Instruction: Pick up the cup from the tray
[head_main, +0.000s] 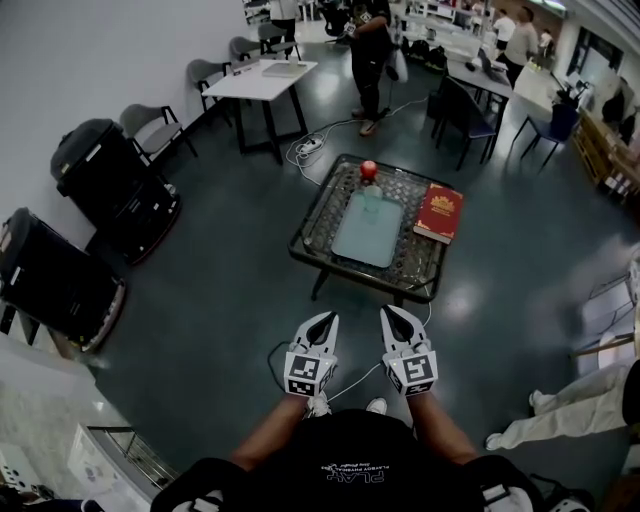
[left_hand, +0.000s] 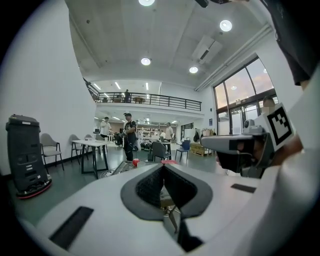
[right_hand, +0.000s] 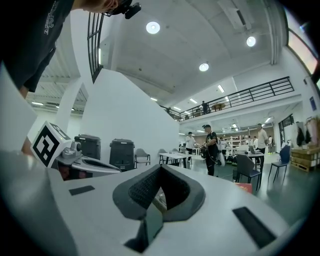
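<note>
A low wire-and-glass table (head_main: 320, 215) stands ahead of me with a pale blue tray (head_main: 366, 232) on it. At the tray's far end stands a clear cup (head_main: 372, 194), faint and small, and just beyond it a small red object (head_main: 368, 169). My left gripper (head_main: 329, 319) and right gripper (head_main: 389, 313) hang side by side in front of my body, well short of the table. Both are shut with nothing between the jaws. In the left gripper view the left gripper's (left_hand: 163, 167) tips meet. The right gripper's (right_hand: 160, 167) tips meet likewise in the right gripper view.
A red book (head_main: 438, 212) lies on the table's right side. Two black bins (head_main: 105, 180) stand at the left wall, a white table (head_main: 262, 80) and chairs behind. A cable (head_main: 318, 138) runs over the floor. People stand at the back; a person's leg (head_main: 560, 410) is at right.
</note>
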